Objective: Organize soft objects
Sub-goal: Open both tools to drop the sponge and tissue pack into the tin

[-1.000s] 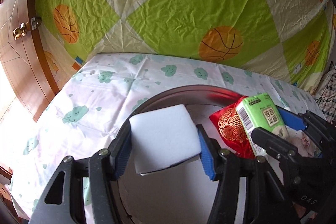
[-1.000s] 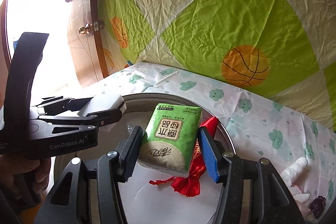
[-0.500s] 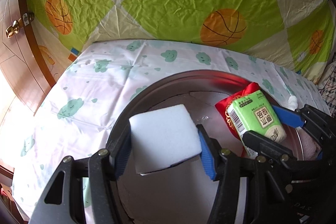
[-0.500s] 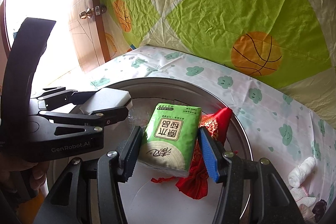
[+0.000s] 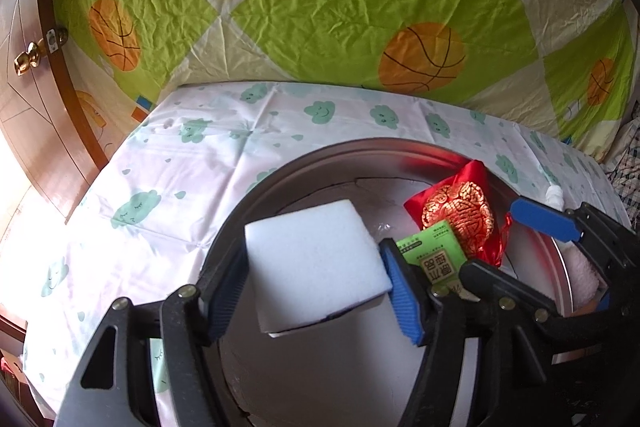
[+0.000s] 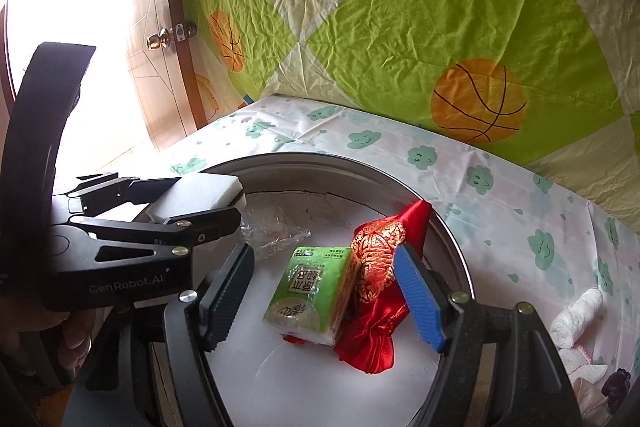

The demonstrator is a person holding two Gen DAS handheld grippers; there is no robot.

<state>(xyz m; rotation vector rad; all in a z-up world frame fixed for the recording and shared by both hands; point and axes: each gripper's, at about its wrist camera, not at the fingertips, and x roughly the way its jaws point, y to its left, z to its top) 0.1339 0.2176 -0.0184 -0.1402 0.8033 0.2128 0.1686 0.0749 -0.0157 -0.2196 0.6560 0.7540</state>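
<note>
Now square foam block (image 5: 316, 267), glossy tissue pack (image 6: 310, 293).

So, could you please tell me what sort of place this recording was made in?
Most likely a home bedroom: a wooden door with a brass knob, a basketball-print sheet hung as a backdrop, and a cloud-print cloth under a round metal tray.
</note>
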